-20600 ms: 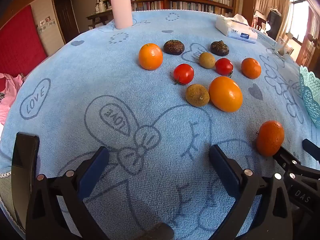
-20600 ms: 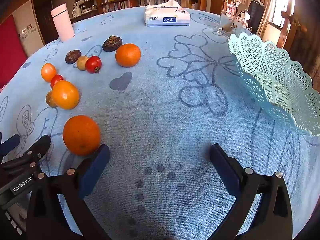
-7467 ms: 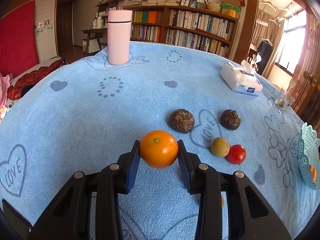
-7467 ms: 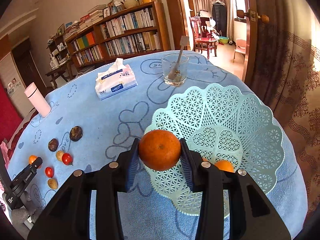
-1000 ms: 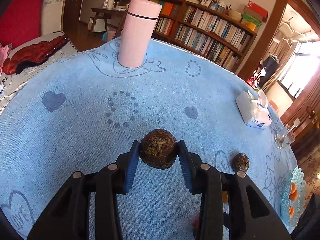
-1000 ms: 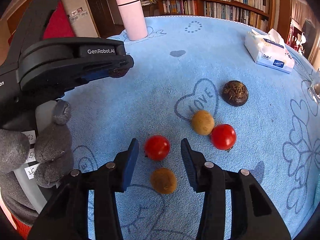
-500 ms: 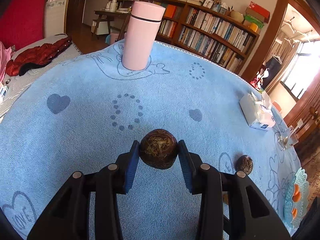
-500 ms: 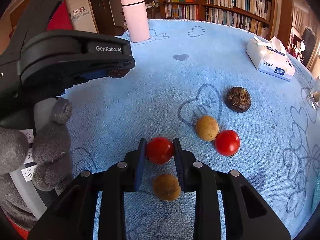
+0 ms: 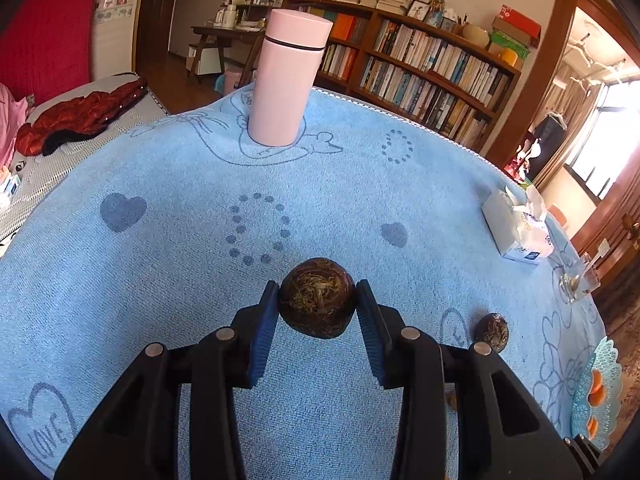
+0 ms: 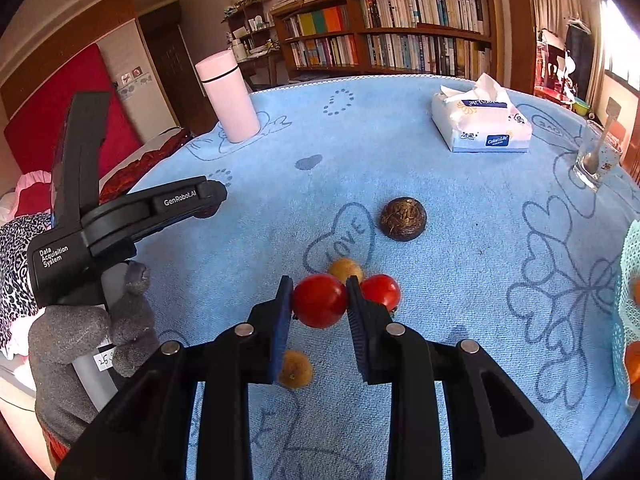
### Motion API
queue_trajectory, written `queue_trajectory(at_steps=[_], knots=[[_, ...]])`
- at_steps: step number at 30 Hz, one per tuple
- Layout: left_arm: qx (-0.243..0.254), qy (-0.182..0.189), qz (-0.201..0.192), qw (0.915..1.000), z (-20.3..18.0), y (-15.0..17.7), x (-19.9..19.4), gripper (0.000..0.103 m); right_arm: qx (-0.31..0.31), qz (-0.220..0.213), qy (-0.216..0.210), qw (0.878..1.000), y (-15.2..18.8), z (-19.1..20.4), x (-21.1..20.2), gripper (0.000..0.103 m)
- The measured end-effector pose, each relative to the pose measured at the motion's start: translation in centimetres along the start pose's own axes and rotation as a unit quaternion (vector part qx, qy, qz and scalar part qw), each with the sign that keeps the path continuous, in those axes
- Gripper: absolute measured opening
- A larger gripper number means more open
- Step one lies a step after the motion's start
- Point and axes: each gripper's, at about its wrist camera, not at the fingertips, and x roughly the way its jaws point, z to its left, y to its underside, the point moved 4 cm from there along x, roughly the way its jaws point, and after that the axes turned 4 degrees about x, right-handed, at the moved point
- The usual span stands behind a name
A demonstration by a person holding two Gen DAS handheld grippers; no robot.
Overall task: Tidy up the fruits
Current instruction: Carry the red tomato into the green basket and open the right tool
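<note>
Lifted since a second ago, my right claw (image 10: 319, 300) is gripping a tomato (image 10: 319, 300) at frame centre; my left claw (image 9: 317, 304) is clamping a dark fruit (image 9: 317, 304). Squeezing harder risks bursting the tomato.

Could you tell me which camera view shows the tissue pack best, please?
The right wrist view: the tissue pack sits whole, with its printed label facing the camera. In the left wrist view it is small and warped at the right edge.

glove (image 10: 76, 344): grey knit, covering the hand
sleeve (image 10: 12, 256): black-and-white leopard print, behind the fingers
left gripper (image 10: 208, 204): black, white lettering
pads (image 9: 264, 332): blue, ribbed
</note>
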Motion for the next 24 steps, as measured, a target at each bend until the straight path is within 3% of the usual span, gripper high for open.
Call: queue_trajectory(at_steps=[8,24], knots=[[0.021,0.024,-0.011,0.9994,-2.4,0.0,-1.4,0.04,0.04,-0.026,0.02,0.999,-0.6,-3.2,-2.6,0.028],[0.079,0.134,-0.039,0.9871,-10.3,1.0,-6.9,0.04,0.106,-0.052,0.078,0.99,0.4,-10.0,-7.1,0.028]])
